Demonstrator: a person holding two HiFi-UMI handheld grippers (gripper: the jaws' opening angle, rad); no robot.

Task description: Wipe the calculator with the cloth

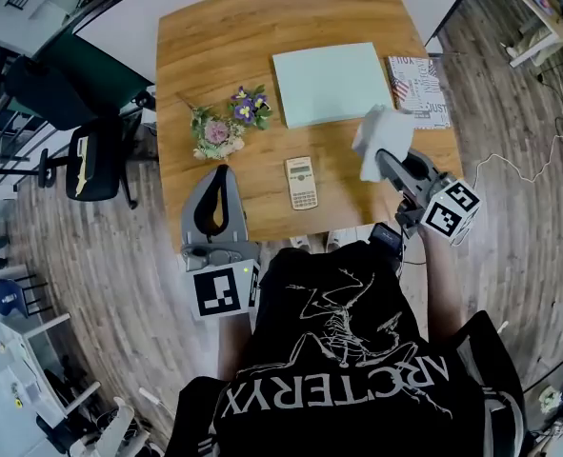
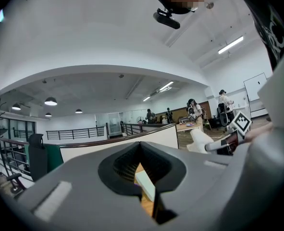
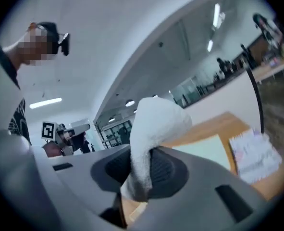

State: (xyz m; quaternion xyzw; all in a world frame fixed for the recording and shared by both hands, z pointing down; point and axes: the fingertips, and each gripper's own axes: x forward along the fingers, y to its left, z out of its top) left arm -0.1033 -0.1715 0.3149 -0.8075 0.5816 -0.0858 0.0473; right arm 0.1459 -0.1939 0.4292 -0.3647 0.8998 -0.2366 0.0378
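A beige calculator (image 1: 301,183) lies flat near the front edge of the wooden table (image 1: 205,46). To its right, my right gripper (image 1: 384,160) is shut on a white cloth (image 1: 378,139) and holds it above the table. In the right gripper view the cloth (image 3: 154,129) bulges up from between the jaws of that gripper (image 3: 142,170). My left gripper (image 1: 221,171) stands left of the calculator, pointing away from me, its jaws shut with nothing in them. In its own view the left gripper (image 2: 141,148) tilts upward, so the calculator is out of sight there.
A pale green mat (image 1: 331,82) lies behind the calculator, with a printed booklet (image 1: 418,90) to its right. A small bunch of flowers (image 1: 229,122) lies at the back left of the calculator. A black office chair (image 1: 90,160) stands beside the table's left edge.
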